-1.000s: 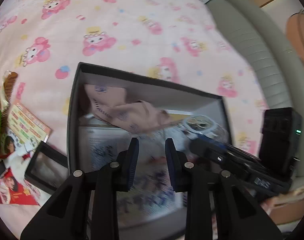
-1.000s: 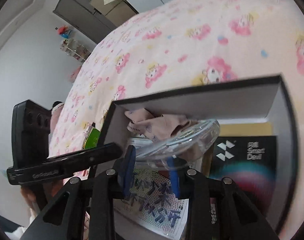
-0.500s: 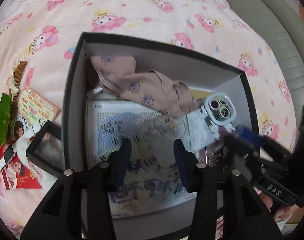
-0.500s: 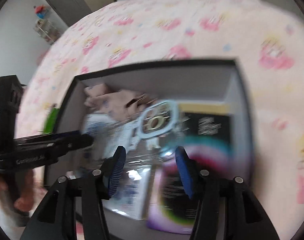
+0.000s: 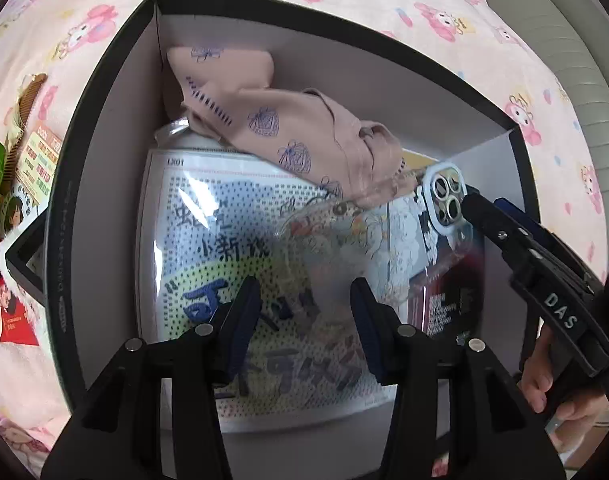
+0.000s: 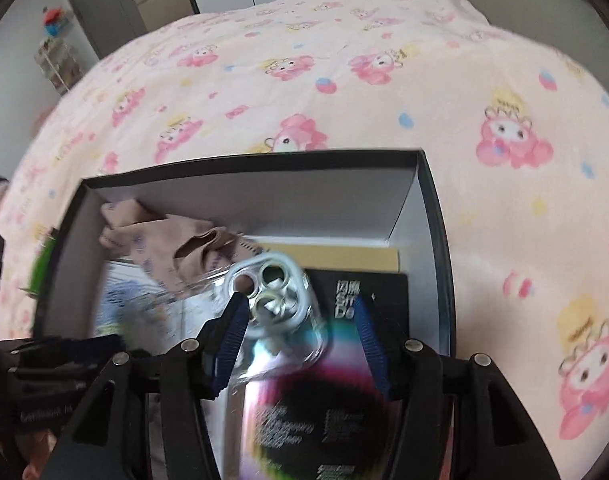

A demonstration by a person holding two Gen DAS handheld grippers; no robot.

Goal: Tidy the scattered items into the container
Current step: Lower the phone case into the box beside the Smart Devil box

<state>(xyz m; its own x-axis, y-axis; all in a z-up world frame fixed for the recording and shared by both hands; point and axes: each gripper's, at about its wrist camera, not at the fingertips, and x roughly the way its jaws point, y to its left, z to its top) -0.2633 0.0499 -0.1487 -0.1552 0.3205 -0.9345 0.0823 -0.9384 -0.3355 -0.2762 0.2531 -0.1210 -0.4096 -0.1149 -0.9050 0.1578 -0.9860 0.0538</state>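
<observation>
Between the blue pads of the right tool point(image 6: 300, 334), whose jaws have just been opening and now stand spread, a clear phone case point(image 6: 276, 312) lies blurred, apparently released and dropping onto the contents of the black box point(image 6: 240, 162). The left tool point(image 5: 304, 316) hangs over the same box with its jaws also parted after widening, and nothing is pinched between them.

The case looks light, thin and springy, with glossy walls that would slide against smooth pads. The firmest place to take it, I judge, is across the two long edges near the raised camera ring point(image 5: 444, 200), where the plastic is thickest; a squeeze at mid-body would likely bow it.

Beneath it sit a shrink-wrapped printed packet point(image 5: 224, 264) and a dark carton point(image 6: 332, 420), both flat and stiff, with a soft pink cloth point(image 5: 264, 112) bunched at the far wall.

Outside the box, on the pink bedspread point(image 6: 344, 80), a comb point(image 5: 20, 108) and printed cards point(image 5: 36, 164) remain; these are thin and will want a pinch at one edge.
</observation>
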